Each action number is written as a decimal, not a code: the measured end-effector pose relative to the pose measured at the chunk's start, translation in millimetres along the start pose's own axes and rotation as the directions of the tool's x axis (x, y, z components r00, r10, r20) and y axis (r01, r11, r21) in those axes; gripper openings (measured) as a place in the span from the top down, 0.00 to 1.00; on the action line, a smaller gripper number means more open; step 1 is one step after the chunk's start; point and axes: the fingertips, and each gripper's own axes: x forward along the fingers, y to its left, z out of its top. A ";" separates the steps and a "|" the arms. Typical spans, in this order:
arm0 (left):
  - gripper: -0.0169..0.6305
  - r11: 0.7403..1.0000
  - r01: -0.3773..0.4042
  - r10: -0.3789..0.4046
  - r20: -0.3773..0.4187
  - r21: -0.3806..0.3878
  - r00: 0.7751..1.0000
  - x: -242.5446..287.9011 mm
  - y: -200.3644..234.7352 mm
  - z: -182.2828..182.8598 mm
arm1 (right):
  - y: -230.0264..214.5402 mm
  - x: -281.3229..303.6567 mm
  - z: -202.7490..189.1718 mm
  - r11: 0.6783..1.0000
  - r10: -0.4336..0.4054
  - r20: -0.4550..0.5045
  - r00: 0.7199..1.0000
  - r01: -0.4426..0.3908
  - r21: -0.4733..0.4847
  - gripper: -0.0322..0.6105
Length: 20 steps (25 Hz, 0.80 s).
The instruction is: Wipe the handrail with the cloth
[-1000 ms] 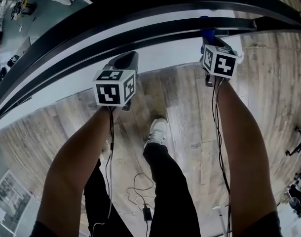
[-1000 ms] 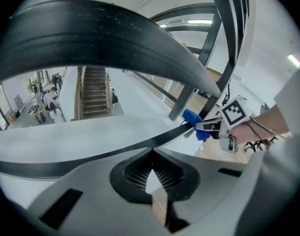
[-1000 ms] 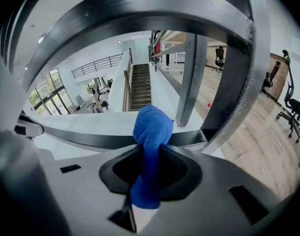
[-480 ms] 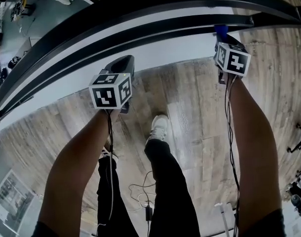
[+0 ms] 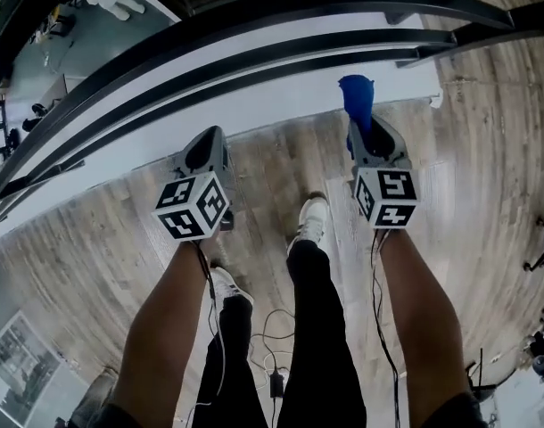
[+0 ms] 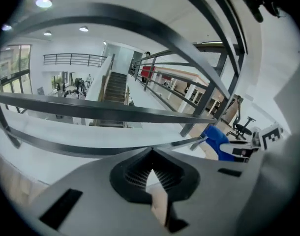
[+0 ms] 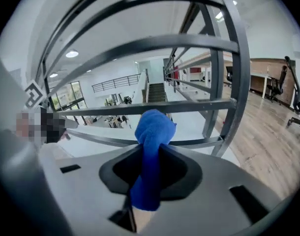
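Cloth [image 7: 151, 132], bright blue and bunched into a thick roll, stands pinched in the right claw [image 5: 372, 141], whose jaws press on its lower part while the rounded top sticks out well past the tips. From the head view it hangs in front of the dark metal handrail [image 7: 189, 39], below the lowest curved bar and over the pale edge where the wooden floor [image 5: 281, 154] ends. It seems to be clear of the bars, though the right gripper view lines its top up with one of them and leaves contact hard to judge. The left claw [image 5: 207, 150] is held level with the right one and well apart from it, pointing at the same railing. Its jaws are drawn narrow, tips together, with nothing between them. Each claw carries its marker cube at the rear, above a bare forearm. Below, the person's dark trouser legs, a white shoe [image 5: 312, 214] and loose cables [image 5: 270, 328] lie over the boards.
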 end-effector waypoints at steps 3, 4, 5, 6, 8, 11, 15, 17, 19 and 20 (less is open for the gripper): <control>0.97 0.999 0.036 -0.036 0.020 -0.010 0.999 -85.7 11.1 -6.6 | 76.2 -69.9 11.2 1.000 -0.004 0.009 1.000 0.004 0.023 0.80; 0.97 0.999 0.051 -0.051 0.017 -0.003 0.999 -120.7 12.7 -8.4 | 103.4 -95.6 13.7 0.999 -0.005 -0.004 1.000 0.005 0.051 0.80; 0.97 0.998 0.062 -0.062 0.012 0.011 0.998 -156.5 14.5 -9.2 | 131.0 -120.3 17.4 0.997 -0.002 -0.015 1.000 0.003 0.076 0.80; 0.97 0.997 0.069 -0.069 0.010 0.028 0.998 -190.7 17.2 -8.3 | 157.3 -143.1 23.0 0.996 0.003 -0.019 1.000 -0.001 0.093 0.80; 0.97 0.996 0.065 -0.067 0.039 0.063 0.997 -246.3 28.4 1.9 | 203.6 -177.3 42.7 0.995 0.018 0.001 1.000 -0.018 0.101 0.80; 0.97 0.996 -0.011 -0.001 0.135 0.088 0.991 -306.2 63.1 37.6 | 265.0 -206.2 100.5 0.998 0.062 0.095 0.994 -0.062 -0.004 0.80; 0.97 0.999 -0.038 0.032 0.184 0.032 0.982 -422.2 77.6 74.8 | 337.0 -299.0 166.3 0.991 0.085 0.150 0.985 -0.068 -0.117 0.80; 0.97 1.000 -0.022 0.017 0.207 0.022 0.978 -482.3 73.1 94.0 | 362.1 -350.3 191.8 0.991 0.065 0.161 0.985 -0.045 -0.124 0.80; 0.97 1.000 -0.024 0.018 0.233 0.020 0.972 -538.4 72.2 112.7 | 384.8 -396.0 214.9 0.993 0.050 0.178 0.983 -0.030 -0.113 0.80; 0.97 0.999 -0.033 0.027 0.249 0.019 0.968 -563.2 74.3 122.7 | 394.9 -415.4 226.9 0.994 0.046 0.195 0.980 -0.025 -0.106 0.80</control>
